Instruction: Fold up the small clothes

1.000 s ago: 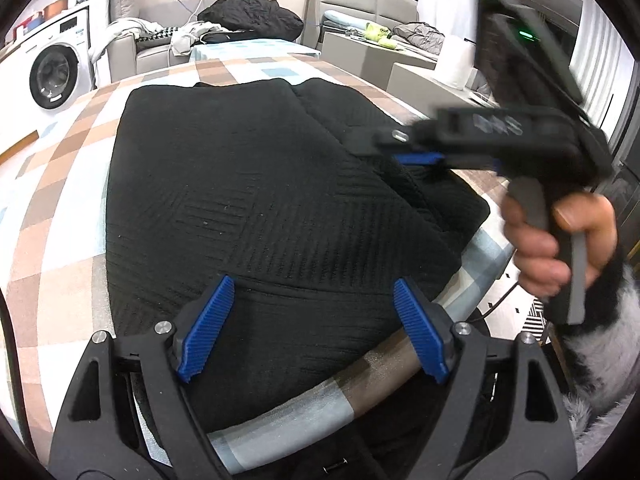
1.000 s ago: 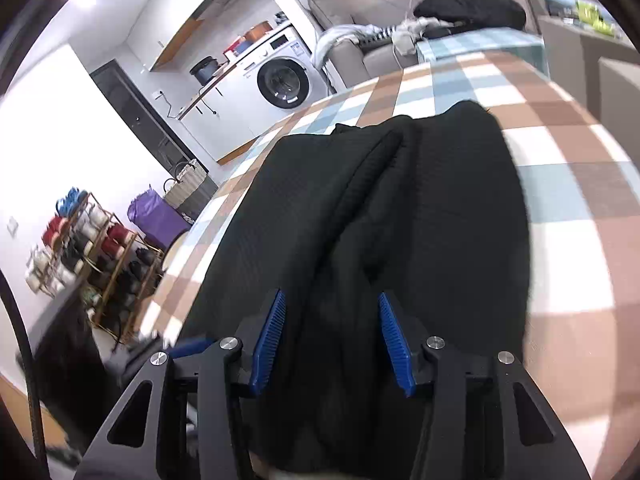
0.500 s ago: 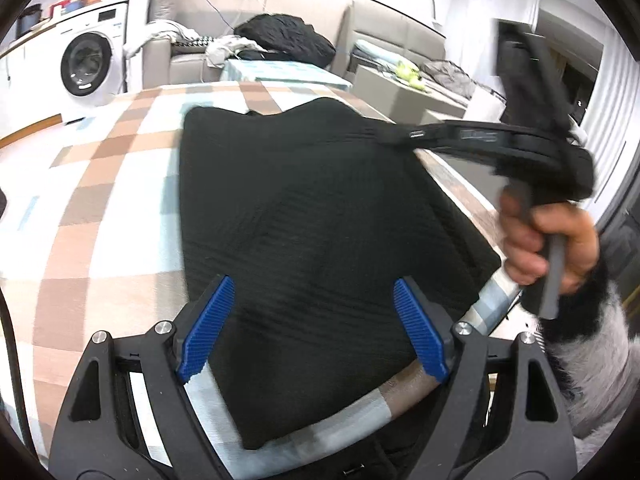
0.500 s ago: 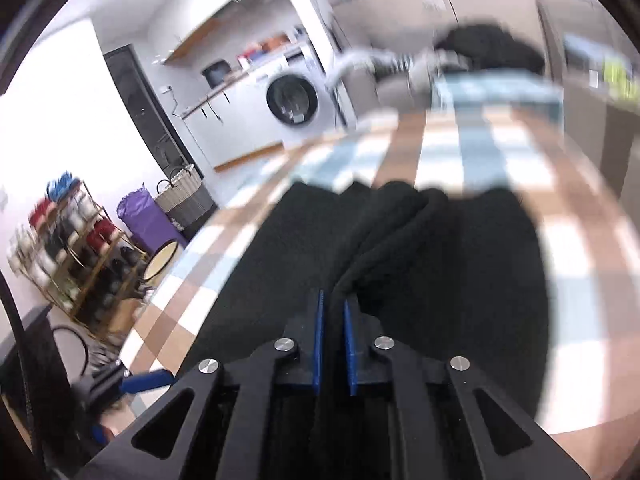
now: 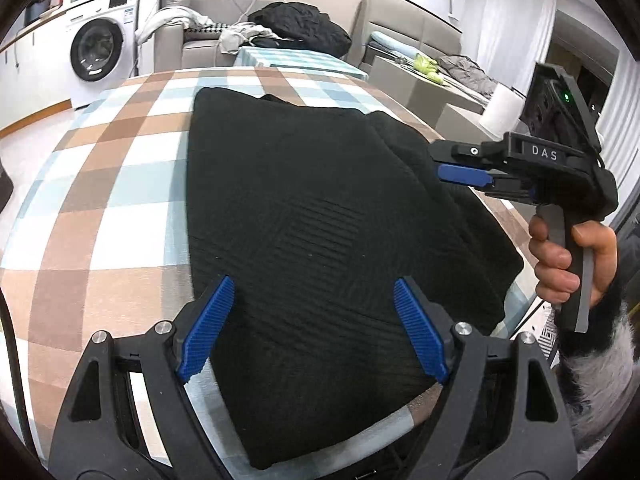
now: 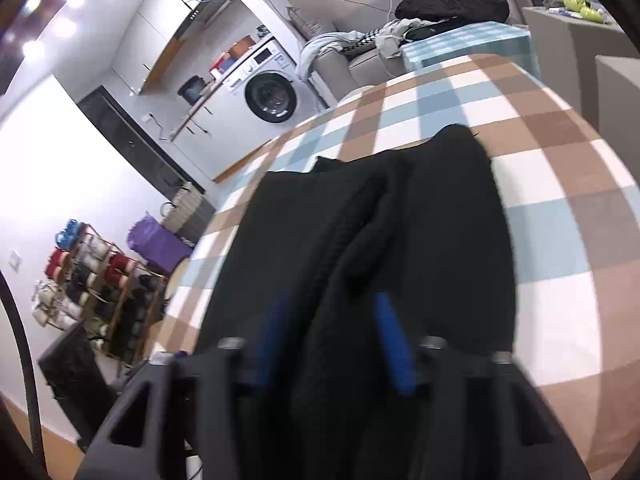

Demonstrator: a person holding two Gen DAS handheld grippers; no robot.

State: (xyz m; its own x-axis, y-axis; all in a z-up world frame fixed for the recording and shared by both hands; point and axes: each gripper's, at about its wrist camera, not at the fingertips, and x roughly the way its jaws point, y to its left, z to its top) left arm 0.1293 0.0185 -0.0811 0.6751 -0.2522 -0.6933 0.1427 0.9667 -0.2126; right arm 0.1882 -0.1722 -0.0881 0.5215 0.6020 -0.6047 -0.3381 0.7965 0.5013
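Note:
A black knit garment [image 5: 312, 216] lies folded on the checked tablecloth [image 5: 112, 184], its near end at the table's front edge. My left gripper [image 5: 316, 328] is open and empty, its blue pads hovering over the garment's near end. My right gripper [image 5: 460, 172] shows at the garment's right side in the left wrist view. In the right wrist view my right gripper [image 6: 332, 344] is open, blurred, with a raised fold of the garment [image 6: 360, 240] between its blue pads.
A washing machine [image 5: 100, 56] stands at the back left. A sofa with a heap of dark clothes [image 5: 300, 28] is behind the table. A shoe rack [image 6: 92, 288] and a purple bag [image 6: 156, 240] stand on the floor to the left.
My right gripper was shut on the garment's fold half a second ago and has now opened. The left gripper has stayed open and shifted a little over the near end.

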